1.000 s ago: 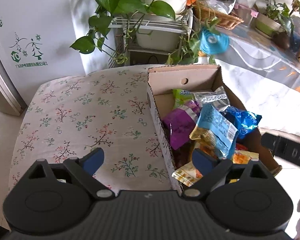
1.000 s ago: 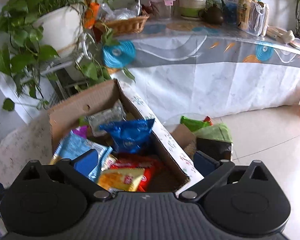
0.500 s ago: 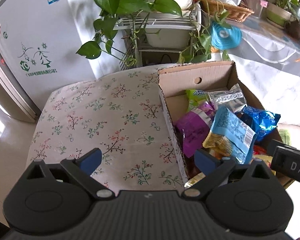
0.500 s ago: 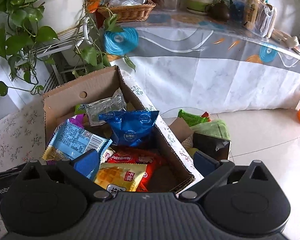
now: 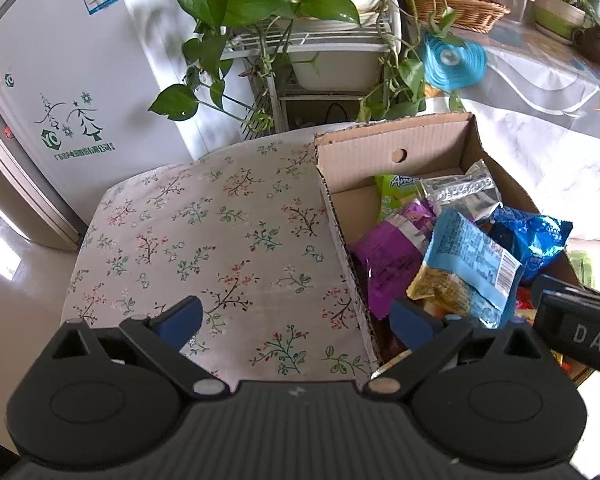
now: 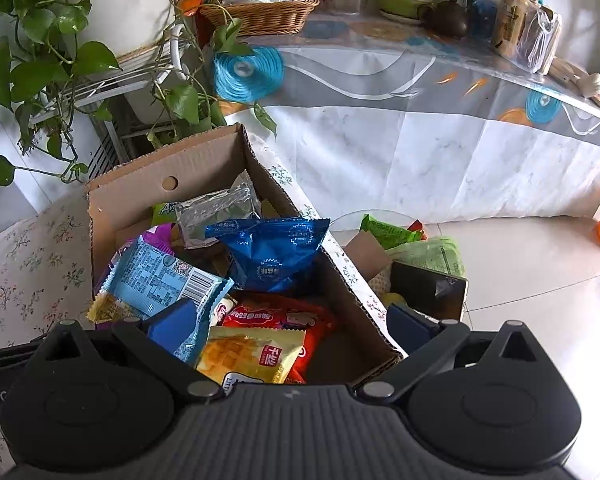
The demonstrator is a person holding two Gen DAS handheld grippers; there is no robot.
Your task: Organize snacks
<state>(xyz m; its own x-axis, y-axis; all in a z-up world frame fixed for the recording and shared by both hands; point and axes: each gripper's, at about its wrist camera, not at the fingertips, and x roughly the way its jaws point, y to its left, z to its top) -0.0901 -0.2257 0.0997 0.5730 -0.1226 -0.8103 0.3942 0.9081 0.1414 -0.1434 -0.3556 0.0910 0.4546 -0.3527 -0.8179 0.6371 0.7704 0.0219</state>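
"das" reads on the black bar beside your left gripper; both it and your right gripper gape empty over the cardboard box of snack packets.

Box right of centre in left view, on cloth, snacks piled inside. Plant stand behind box, upper centre. Fridge upper left. In right view: box centre-left, long table behind across top, basket on it at upper centre. Phone right of box, lower right, packets just behind it.
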